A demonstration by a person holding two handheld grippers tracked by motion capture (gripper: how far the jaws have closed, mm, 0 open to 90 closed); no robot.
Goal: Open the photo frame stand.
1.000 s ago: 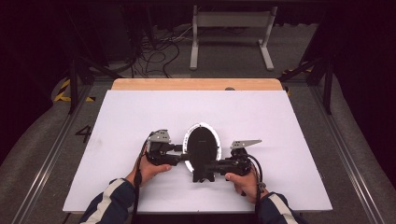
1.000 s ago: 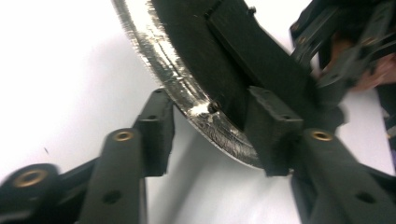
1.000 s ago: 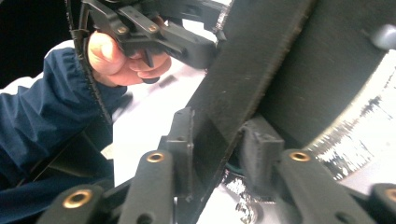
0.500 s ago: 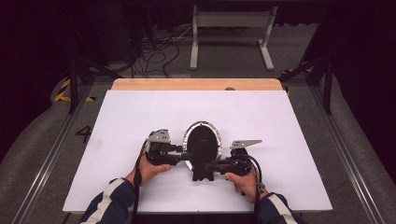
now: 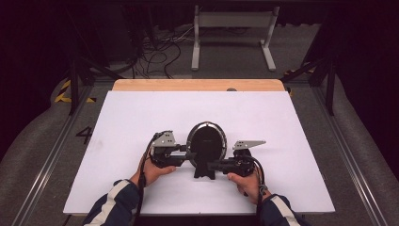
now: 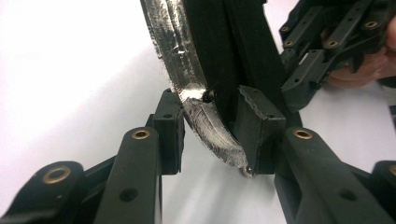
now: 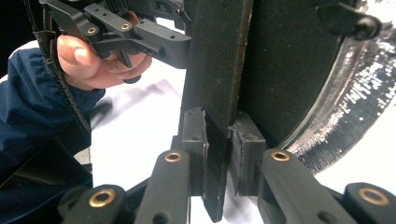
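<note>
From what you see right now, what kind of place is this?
Probably a lab recording station: a white-covered wooden table on a dark floor, loose black cables behind it, and a grey metal stand.

Left tongs [image 6: 208, 126] closing around mirror's silver rim [image 6: 187, 70] (scuffed), other tongs [image 6: 322, 51] beyond, white table [image 6: 70, 70]

One oval mirror [image 5: 206, 141] with a silver rim and black stand sits near the centre of one white table [image 5: 131, 117]. Two tools flank it: the left tool [image 5: 190, 155] at nine o'clock, the right tool [image 5: 210, 165] at five o'clock.
</note>
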